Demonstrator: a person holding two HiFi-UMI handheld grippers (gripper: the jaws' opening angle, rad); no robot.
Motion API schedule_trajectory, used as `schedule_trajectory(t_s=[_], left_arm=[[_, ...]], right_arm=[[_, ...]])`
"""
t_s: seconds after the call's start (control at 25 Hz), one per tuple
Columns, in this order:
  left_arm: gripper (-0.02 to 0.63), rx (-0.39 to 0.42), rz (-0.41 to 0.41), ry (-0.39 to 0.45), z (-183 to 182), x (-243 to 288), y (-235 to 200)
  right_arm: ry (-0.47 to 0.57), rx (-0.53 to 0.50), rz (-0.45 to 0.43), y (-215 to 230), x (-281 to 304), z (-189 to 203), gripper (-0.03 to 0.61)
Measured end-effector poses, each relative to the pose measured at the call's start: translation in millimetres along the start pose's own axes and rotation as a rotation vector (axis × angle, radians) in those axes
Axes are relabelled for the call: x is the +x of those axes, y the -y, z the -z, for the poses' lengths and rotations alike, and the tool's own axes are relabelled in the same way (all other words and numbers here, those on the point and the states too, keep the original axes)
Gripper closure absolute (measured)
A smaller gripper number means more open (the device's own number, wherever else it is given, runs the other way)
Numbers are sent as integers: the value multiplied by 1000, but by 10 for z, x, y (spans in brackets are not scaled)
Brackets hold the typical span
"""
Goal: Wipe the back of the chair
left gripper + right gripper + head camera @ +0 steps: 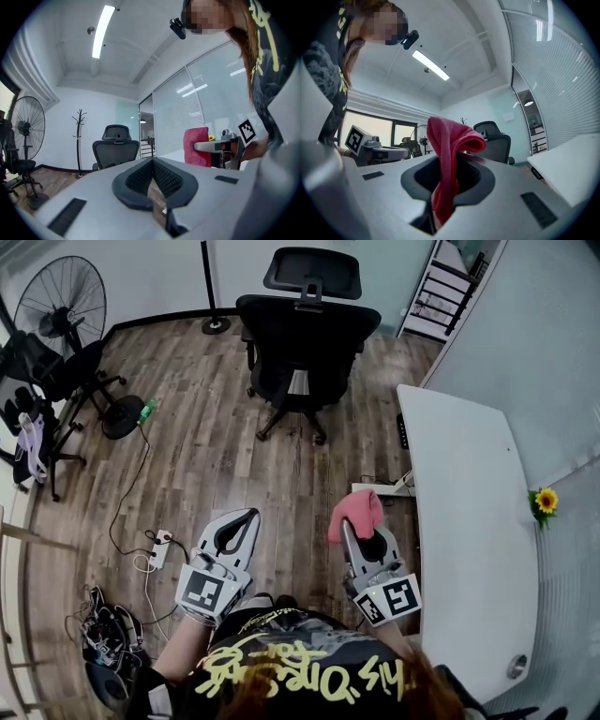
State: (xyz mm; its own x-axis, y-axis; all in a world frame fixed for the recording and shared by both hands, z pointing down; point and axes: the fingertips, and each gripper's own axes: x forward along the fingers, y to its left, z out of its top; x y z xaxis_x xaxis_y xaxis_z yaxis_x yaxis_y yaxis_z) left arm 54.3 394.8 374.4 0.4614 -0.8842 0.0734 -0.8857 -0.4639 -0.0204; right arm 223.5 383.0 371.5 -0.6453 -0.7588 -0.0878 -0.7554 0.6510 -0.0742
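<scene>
A black mesh office chair (305,329) with a headrest stands across the wooden floor, its back facing me. It also shows in the left gripper view as the chair (116,151) and in the right gripper view as the chair (494,140). My right gripper (361,526) is shut on a red cloth (356,513), which sticks up from the jaws and folds over; the cloth (447,164) fills the middle of the right gripper view. My left gripper (242,523) is shut with nothing held, its tips (152,161) touching. Both grippers are well short of the chair.
A white desk (469,531) runs along the right with a sunflower (546,500) at its edge. A standing fan (66,310) and another black chair (52,381) stand at left. A power strip (157,549) and cables lie on the floor. A coat stand (79,140) is by the far wall.
</scene>
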Motion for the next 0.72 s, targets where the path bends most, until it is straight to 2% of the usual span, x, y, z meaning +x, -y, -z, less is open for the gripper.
schedule_trajectory(t_s=[0.32, 0.48, 0.72], left_arm=[[623, -98, 20, 67, -33, 167, -22], [623, -88, -6, 38, 75, 215, -138], [623, -97, -2, 71, 93, 531, -445]], right_arm=[[-10, -19, -7, 224, 140, 98, 515], [-15, -24, -23, 293, 217, 163, 515], [-6, -62, 6, 503, 532, 204, 515]])
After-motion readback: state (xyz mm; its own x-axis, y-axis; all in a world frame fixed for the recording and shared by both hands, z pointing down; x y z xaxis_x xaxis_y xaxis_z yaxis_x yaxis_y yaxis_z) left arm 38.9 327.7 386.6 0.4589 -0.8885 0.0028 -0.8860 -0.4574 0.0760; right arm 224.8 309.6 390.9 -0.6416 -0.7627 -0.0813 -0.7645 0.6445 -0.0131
